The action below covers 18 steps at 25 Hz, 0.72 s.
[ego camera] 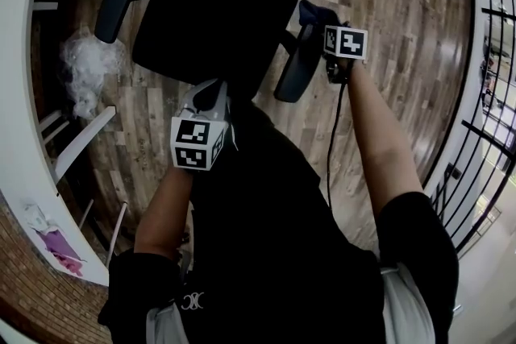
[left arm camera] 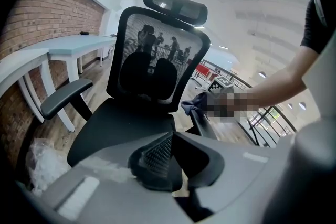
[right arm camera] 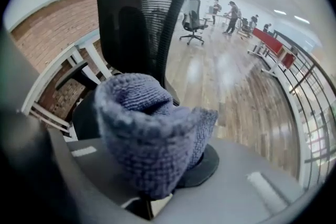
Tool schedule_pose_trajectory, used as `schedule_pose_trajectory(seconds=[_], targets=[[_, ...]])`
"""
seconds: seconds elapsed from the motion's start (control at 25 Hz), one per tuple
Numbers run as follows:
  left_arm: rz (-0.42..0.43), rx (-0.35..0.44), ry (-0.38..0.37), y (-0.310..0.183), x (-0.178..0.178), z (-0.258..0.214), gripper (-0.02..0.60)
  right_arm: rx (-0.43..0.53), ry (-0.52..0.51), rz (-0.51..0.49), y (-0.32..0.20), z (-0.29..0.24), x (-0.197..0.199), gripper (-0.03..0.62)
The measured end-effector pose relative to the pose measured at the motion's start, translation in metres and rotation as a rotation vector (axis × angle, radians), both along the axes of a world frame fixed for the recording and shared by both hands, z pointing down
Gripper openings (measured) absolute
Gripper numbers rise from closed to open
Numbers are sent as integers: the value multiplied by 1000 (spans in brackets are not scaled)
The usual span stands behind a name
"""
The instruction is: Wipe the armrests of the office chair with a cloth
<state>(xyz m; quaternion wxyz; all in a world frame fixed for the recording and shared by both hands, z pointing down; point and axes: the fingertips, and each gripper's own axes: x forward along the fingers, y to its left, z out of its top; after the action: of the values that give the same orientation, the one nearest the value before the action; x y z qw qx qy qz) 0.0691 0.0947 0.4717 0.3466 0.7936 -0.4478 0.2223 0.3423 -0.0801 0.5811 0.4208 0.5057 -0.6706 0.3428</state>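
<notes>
Black short-sleeved shirt (ego camera: 274,238); grey tools (ego camera: 211,97) carry black-and-white marker cubes (ego camera: 197,142), black cable (ego camera: 332,141).

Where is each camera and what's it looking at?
Head view: on the head, facing down at chair; shows torso, left gripper, right gripper.
Left gripper view: on that gripper, facing chair's front; shows right forearm.
Right gripper view: on that gripper, facing backrest past its cloth.
Head and left gripper views share the cloth.

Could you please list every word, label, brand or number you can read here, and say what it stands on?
None can be read.
The cube on the left gripper and the cube on the right gripper, shut on the cloth, bear only black-and-white squares, no letters.
A white emblem on the person's dark shirt is too small to read.
</notes>
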Motion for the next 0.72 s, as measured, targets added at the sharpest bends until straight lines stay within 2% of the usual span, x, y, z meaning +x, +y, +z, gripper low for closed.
schedule_pose_trajectory(seconds=[0.16, 0.48, 0.6, 0.72], targets=[[15, 4, -3, 3, 11, -3, 6, 2, -80, 95, 17, 0, 17, 57], [53, 13, -9, 11, 30, -10, 6, -5, -154, 197, 55, 1, 27, 57], [64, 16, -6, 14, 37, -11, 6, -7, -143, 183, 73, 2, 27, 57], [73, 17, -6, 17, 41, -12, 6, -7, -82, 103, 92, 4, 24, 57]])
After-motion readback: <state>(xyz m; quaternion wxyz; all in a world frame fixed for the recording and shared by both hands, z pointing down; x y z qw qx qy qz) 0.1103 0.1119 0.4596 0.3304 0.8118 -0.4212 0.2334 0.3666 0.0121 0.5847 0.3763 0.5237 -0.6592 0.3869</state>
